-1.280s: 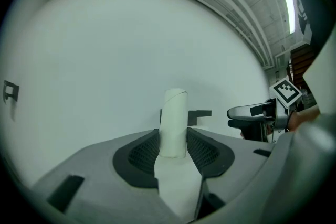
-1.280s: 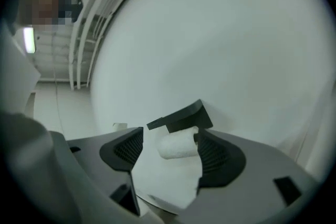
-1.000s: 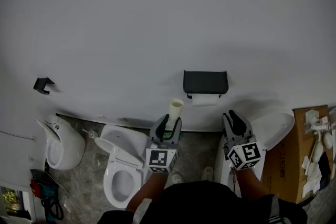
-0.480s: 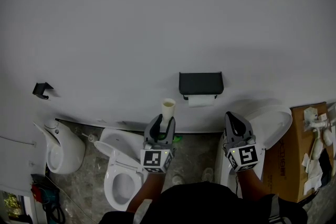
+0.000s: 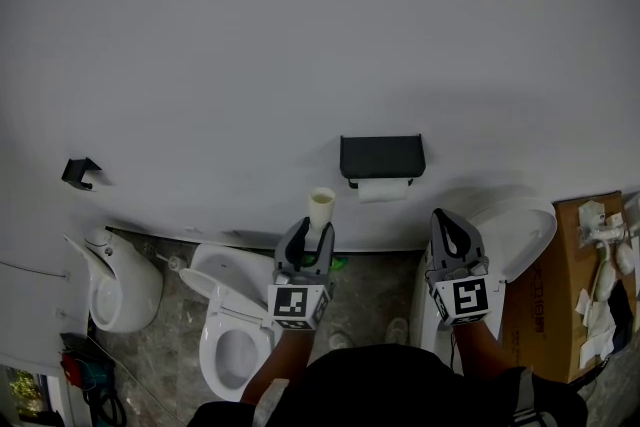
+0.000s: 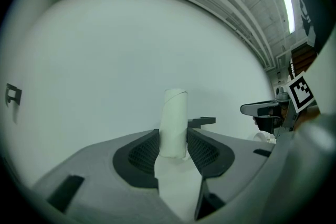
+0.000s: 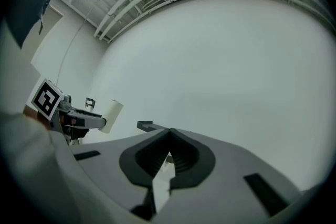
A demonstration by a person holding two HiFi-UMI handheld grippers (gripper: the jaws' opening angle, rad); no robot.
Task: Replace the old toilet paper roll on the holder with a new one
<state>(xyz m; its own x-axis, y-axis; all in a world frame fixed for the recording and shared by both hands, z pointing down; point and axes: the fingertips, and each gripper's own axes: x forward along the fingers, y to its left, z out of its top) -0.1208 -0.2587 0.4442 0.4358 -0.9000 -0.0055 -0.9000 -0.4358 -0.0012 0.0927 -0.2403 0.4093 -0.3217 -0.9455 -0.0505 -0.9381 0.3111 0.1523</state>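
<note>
Fingers (image 6: 137, 153) of the left gripper (image 5: 312, 235) are clenched on a bare cardboard tube (image 5: 320, 209), which stands upright between them. A toilet (image 5: 232, 335) sits at seven o'clock from that gripper. At one o'clock from the tube, the black paper holder (image 5: 381, 156) hangs on the wall (image 5: 300, 45), with white paper (image 5: 383, 190) showing beneath it. The right gripper (image 5: 447, 227), at five o'clock from the holder, has its fingers (image 7: 185, 157) pressed together on nothing.

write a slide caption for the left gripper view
Left gripper clamped on a bare cardboard tube, held nearly upright before a plain white wall.
</note>
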